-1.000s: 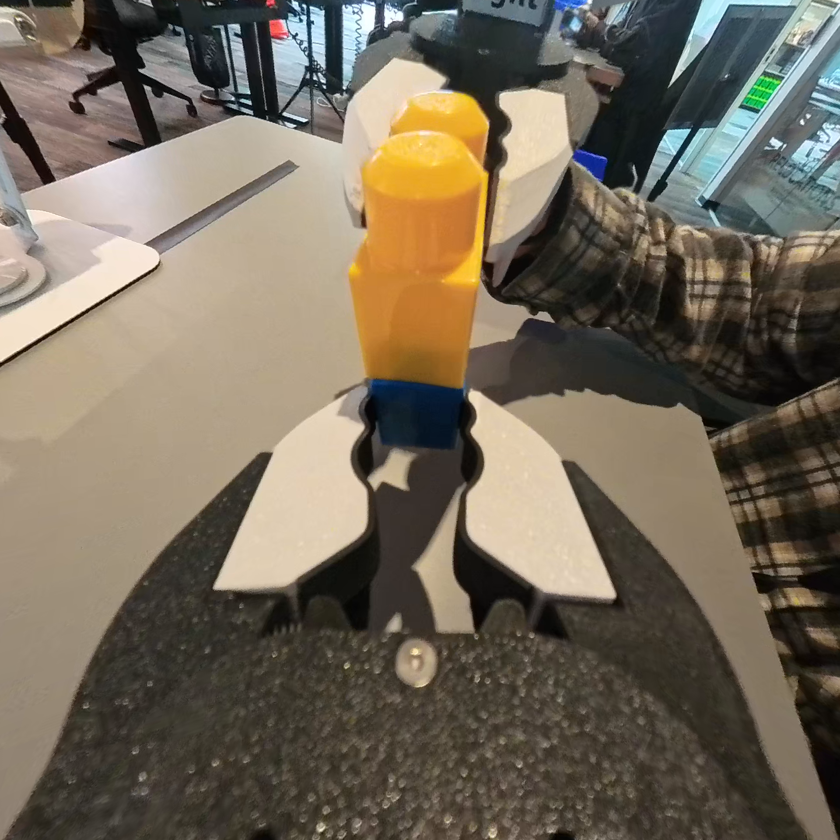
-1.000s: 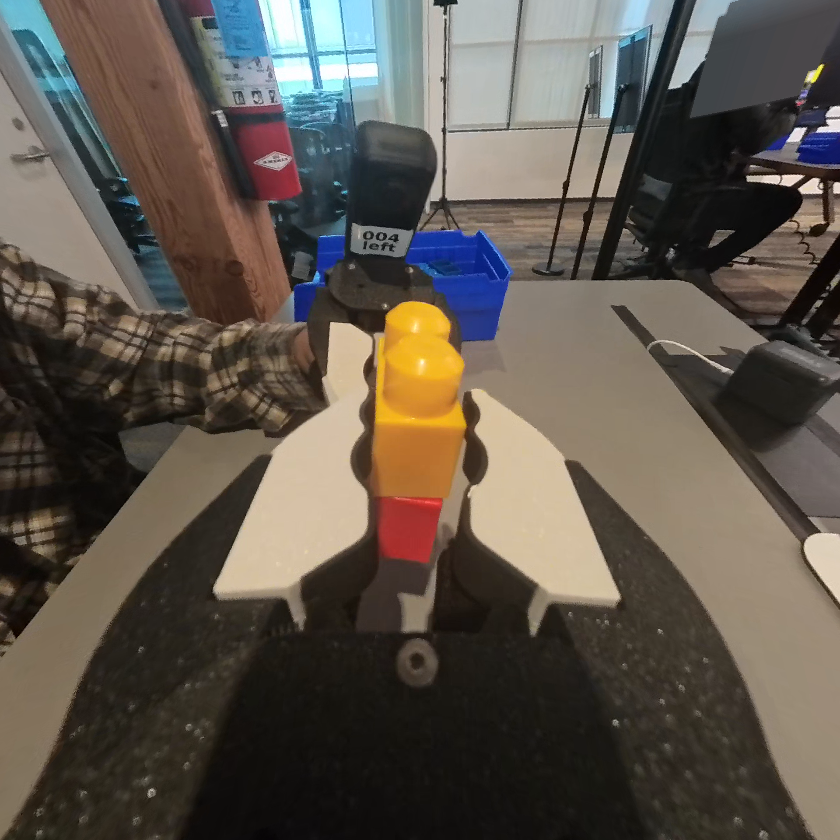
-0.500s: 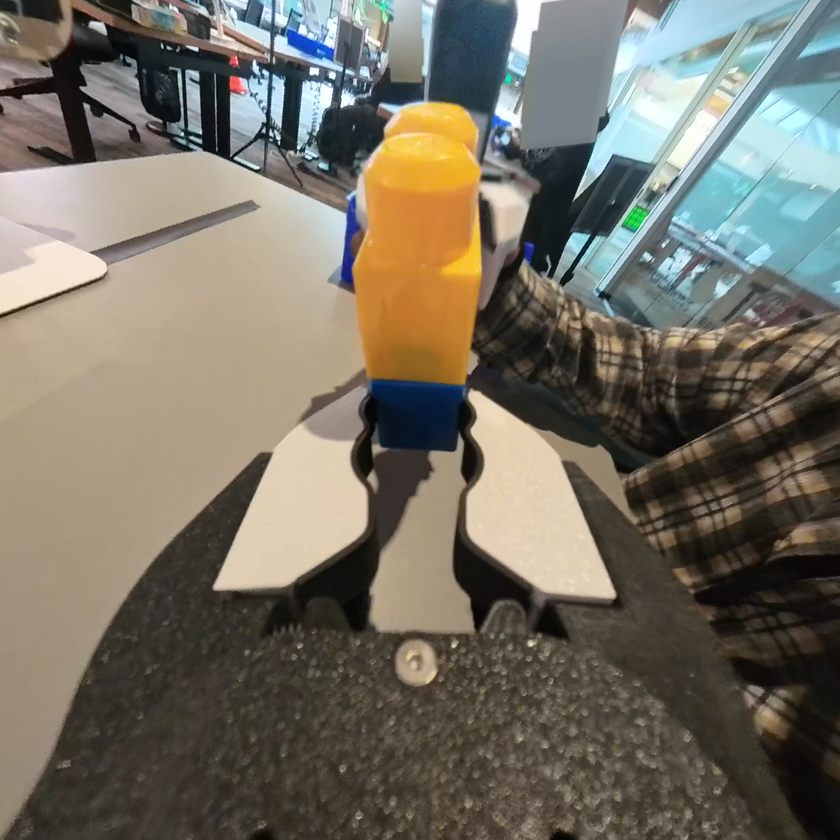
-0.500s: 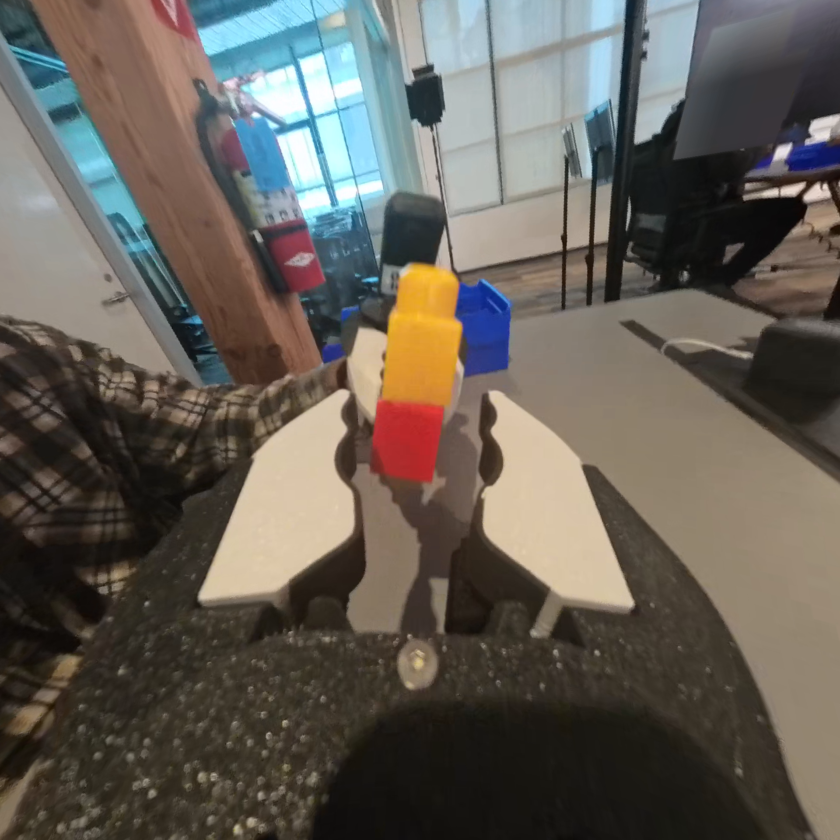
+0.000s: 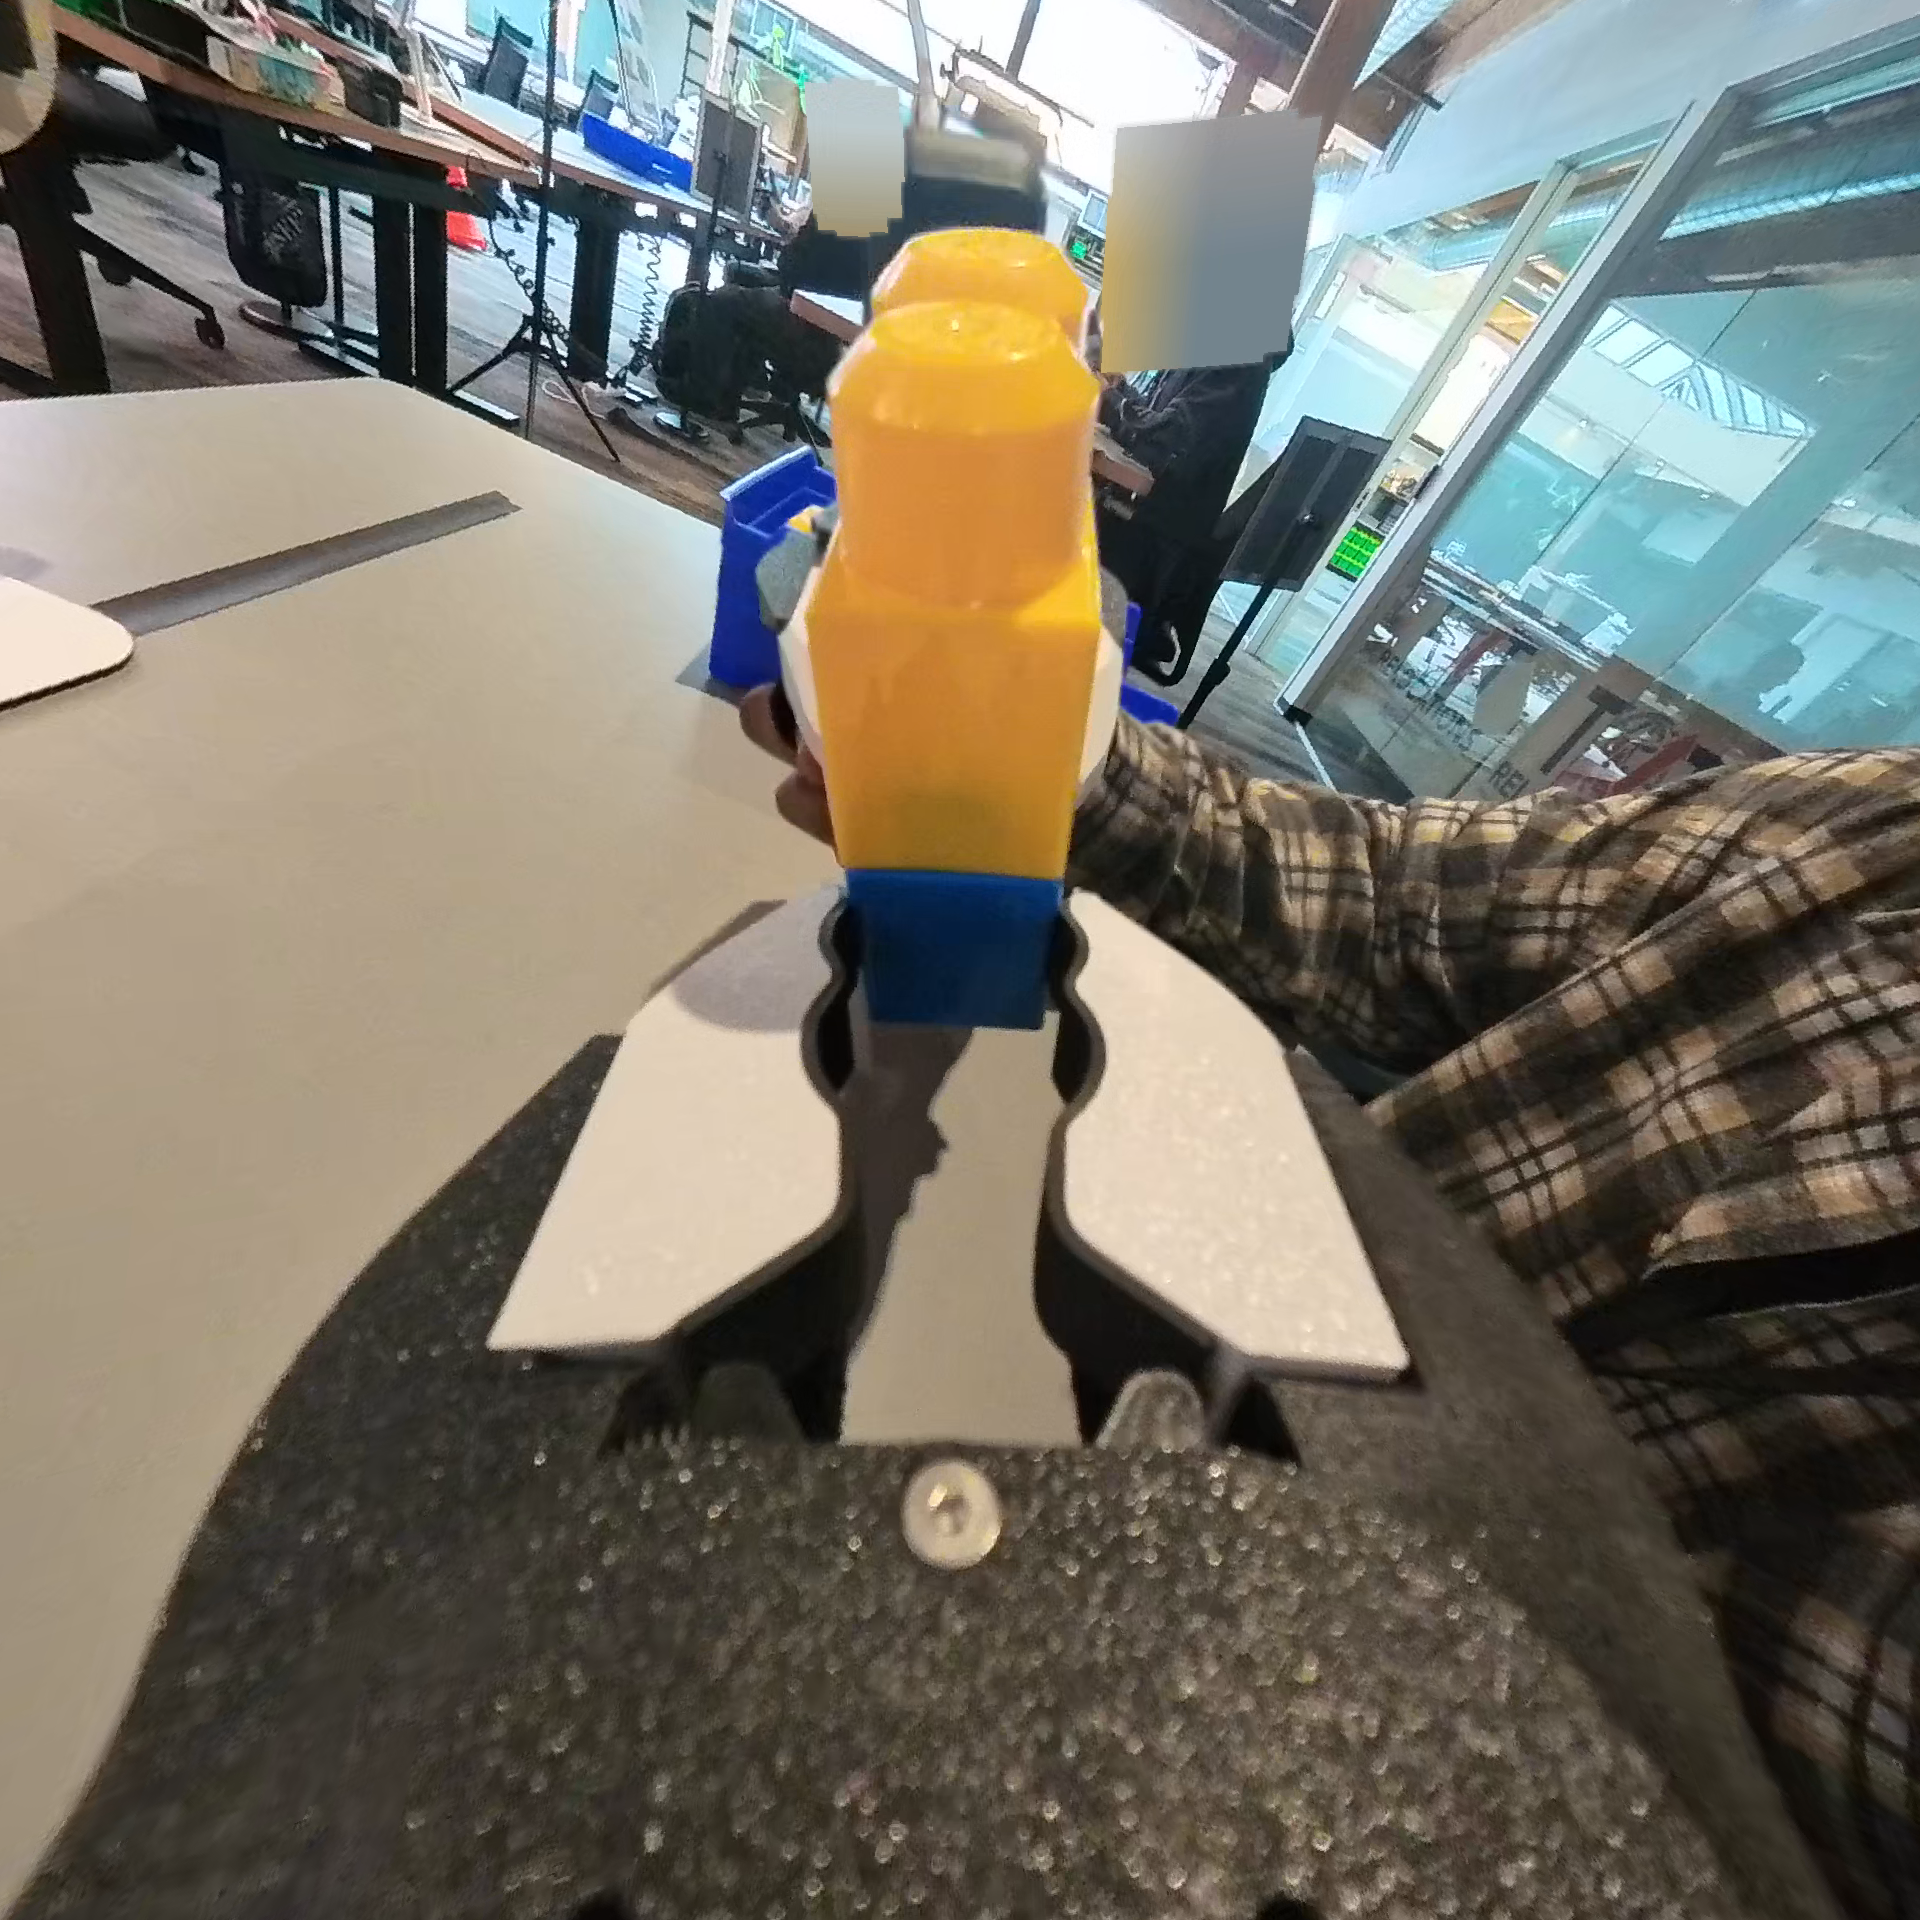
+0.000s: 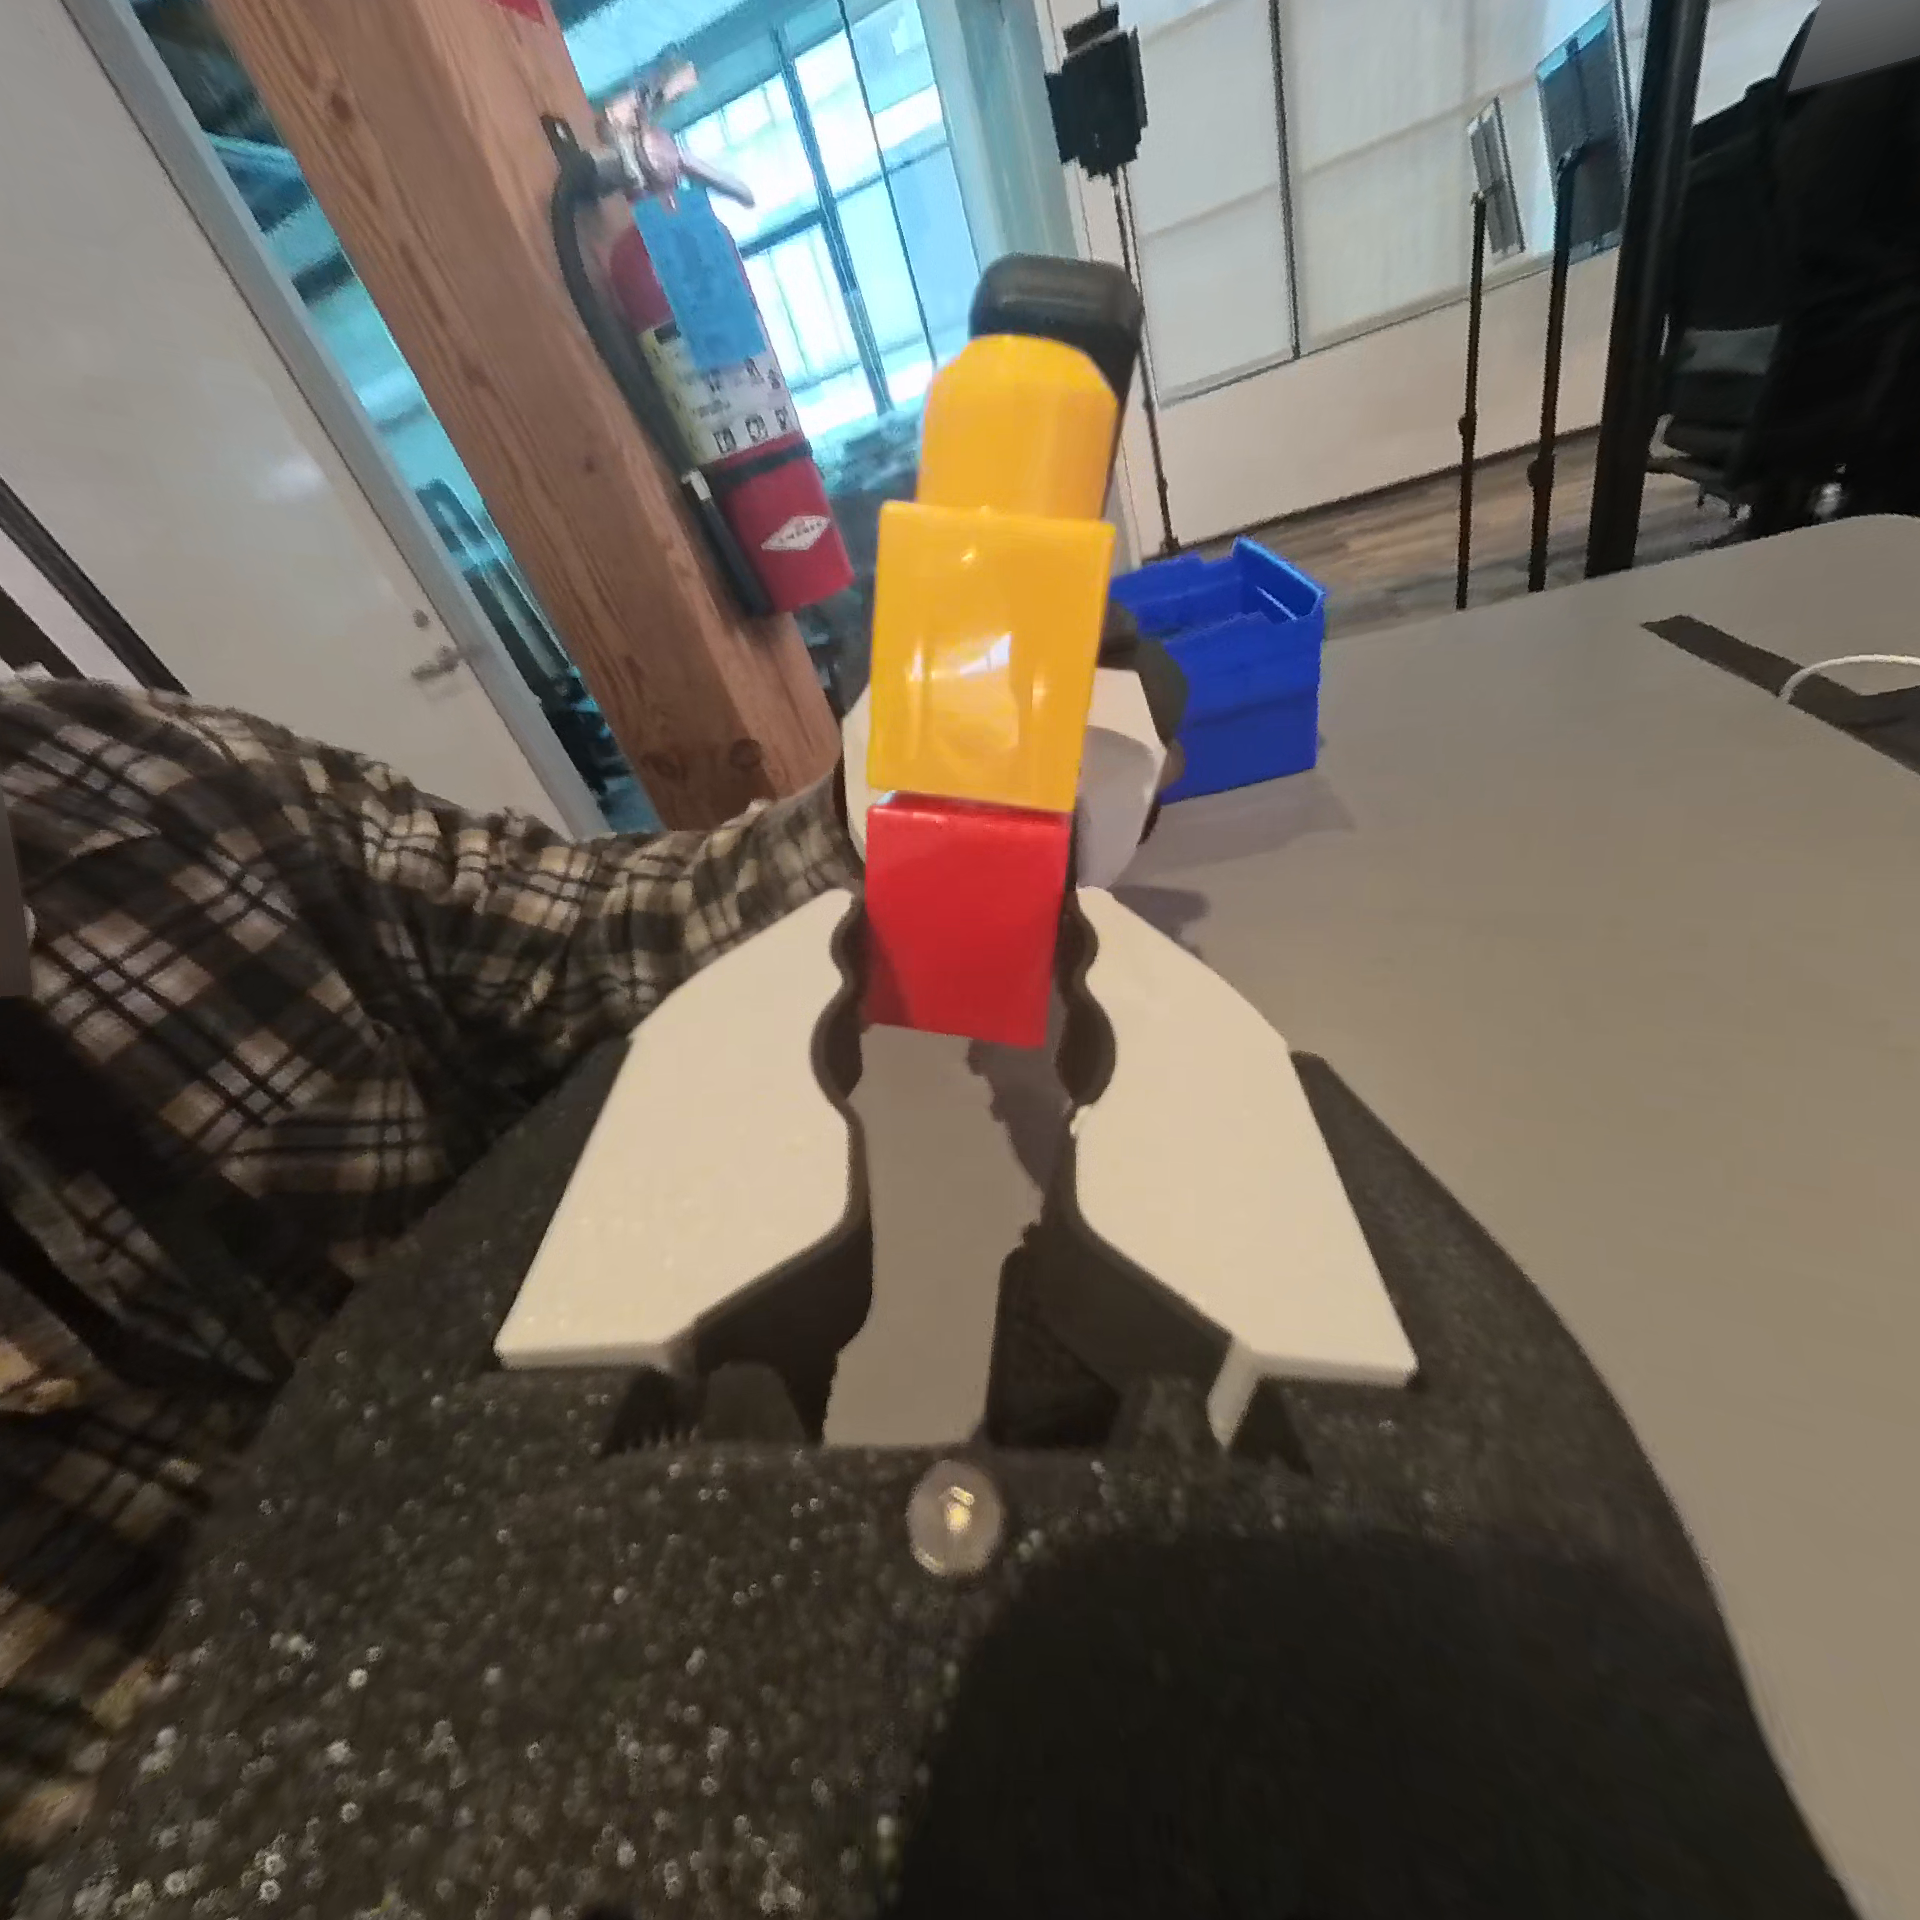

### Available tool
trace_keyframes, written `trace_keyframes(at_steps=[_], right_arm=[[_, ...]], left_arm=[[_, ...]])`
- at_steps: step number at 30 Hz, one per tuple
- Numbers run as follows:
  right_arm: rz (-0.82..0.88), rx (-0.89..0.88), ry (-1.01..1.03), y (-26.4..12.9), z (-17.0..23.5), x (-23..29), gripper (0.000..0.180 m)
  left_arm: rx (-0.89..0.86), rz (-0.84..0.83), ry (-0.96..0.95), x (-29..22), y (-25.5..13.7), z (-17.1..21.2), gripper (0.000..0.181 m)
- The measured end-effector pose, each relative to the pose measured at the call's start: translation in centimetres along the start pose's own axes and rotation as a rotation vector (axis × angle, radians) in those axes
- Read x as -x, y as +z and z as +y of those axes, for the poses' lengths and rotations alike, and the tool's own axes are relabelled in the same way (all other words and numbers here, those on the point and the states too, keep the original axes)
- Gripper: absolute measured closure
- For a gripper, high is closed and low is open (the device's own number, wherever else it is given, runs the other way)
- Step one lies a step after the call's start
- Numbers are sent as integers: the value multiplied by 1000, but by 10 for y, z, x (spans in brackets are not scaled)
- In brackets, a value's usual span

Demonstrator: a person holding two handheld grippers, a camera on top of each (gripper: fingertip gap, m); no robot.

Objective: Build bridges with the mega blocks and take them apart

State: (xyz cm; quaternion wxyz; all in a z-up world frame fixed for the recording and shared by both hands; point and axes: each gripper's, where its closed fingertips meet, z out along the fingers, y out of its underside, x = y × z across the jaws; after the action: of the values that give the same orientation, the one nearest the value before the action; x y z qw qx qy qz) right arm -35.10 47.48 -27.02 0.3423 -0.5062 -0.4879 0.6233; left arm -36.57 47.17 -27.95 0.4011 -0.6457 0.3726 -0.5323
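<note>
A bridge of mega blocks hangs between my two grippers above the grey table [image 5: 364, 790]. A long yellow block [image 5: 956, 675] sits on a blue block [image 5: 954, 951] at my left end and on a red block [image 6: 961, 914] at my right end. My left gripper [image 5: 954, 961] is shut on the blue block. My right gripper [image 6: 961, 940] is shut on the red block, with the yellow block [image 6: 987, 644] above it. Each gripper shows only partly behind the yellow block in the other's view.
A blue bin [image 6: 1236, 665] stands on the table behind the bridge; it also shows in the left wrist view [image 5: 764, 582]. A white mat [image 5: 52, 649] lies at far left. Plaid sleeves [image 5: 1507, 987] reach in from the side. A white cable [image 6: 1839, 670] lies at right. My left and right fingertips are right by each other.
My right gripper opened around the red block half a second ago and has now closed on it. Both views tilted up; the bridge stands higher against the background.
</note>
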Motion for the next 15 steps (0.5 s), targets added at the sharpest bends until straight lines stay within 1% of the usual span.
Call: trace_keyframes(at_steps=[3,7,8,10,13,15], right_arm=[[-1,-41,20,1,3,-4,145],[16,-50,-37,-3,6,-6,145],[29,-25,-57,-7,10,-6,142],[80,9,-85,-20,13,-10,131],[170,12,-126,-42,-4,-12,119],[225,57,-186,-47,-14,-11,117]], left_arm=[[23,-22,1,4,-1,3,145],[43,-47,40,6,2,6,145],[57,-59,53,7,4,9,145],[80,-71,73,10,7,14,145],[94,-87,92,13,10,18,145],[126,-116,118,18,15,25,145]])
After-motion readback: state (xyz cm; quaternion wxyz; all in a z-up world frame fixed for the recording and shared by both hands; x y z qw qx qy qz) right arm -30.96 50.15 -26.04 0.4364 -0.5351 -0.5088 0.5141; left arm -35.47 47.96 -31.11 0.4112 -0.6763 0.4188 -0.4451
